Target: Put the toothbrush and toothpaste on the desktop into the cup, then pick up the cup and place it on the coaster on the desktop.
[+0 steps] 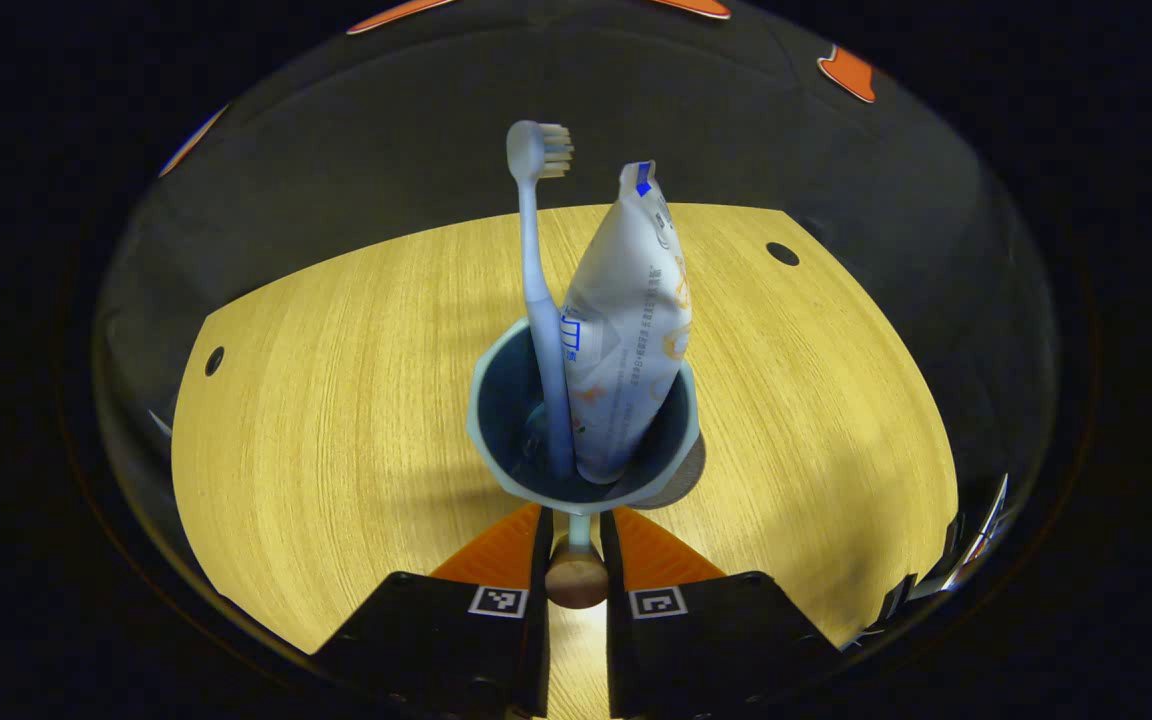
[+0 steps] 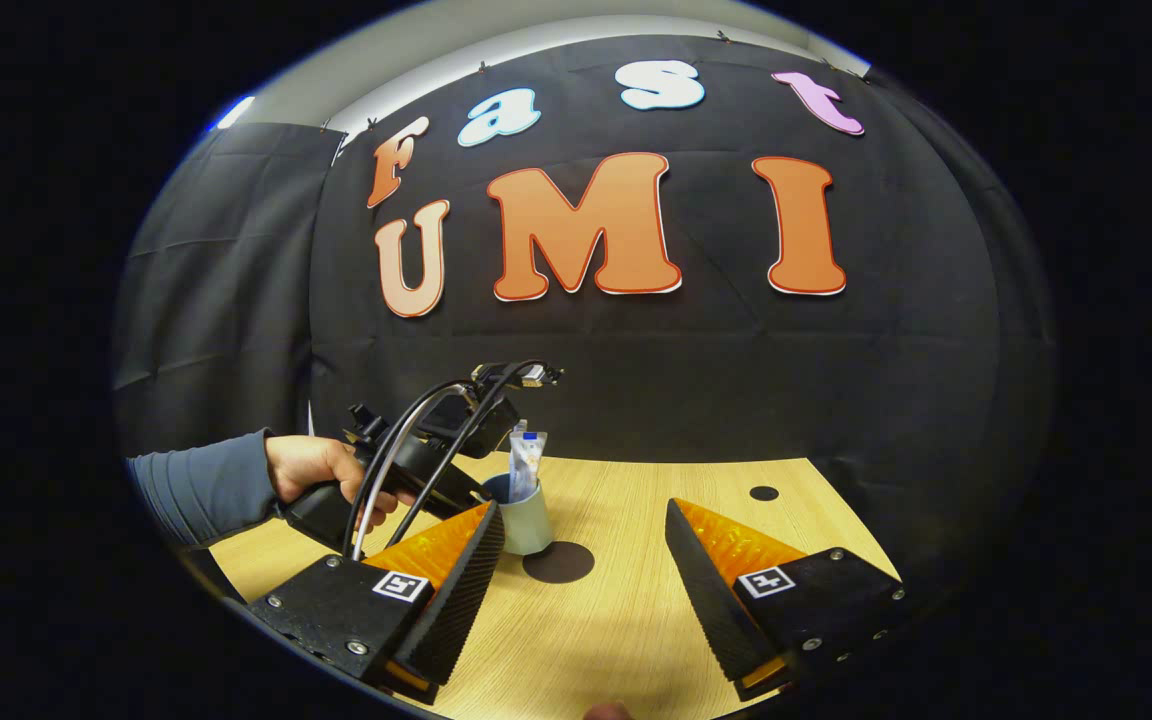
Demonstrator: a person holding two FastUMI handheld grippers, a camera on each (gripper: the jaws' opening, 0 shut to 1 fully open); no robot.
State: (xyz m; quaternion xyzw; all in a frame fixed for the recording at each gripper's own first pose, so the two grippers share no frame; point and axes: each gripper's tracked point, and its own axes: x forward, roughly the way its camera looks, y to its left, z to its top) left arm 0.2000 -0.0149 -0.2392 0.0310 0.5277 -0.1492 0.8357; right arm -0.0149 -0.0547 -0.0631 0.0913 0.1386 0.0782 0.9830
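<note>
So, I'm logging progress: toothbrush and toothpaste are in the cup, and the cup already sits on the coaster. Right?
Not quite. The right gripper view shows the cup beside the dark coaster, not on it. The toothbrush and toothpaste are in the cup.

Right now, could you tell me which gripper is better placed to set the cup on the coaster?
Left. The left gripper is shut on the cup's handle, with the coaster right beside the cup. The right gripper is open and holds nothing.
</note>
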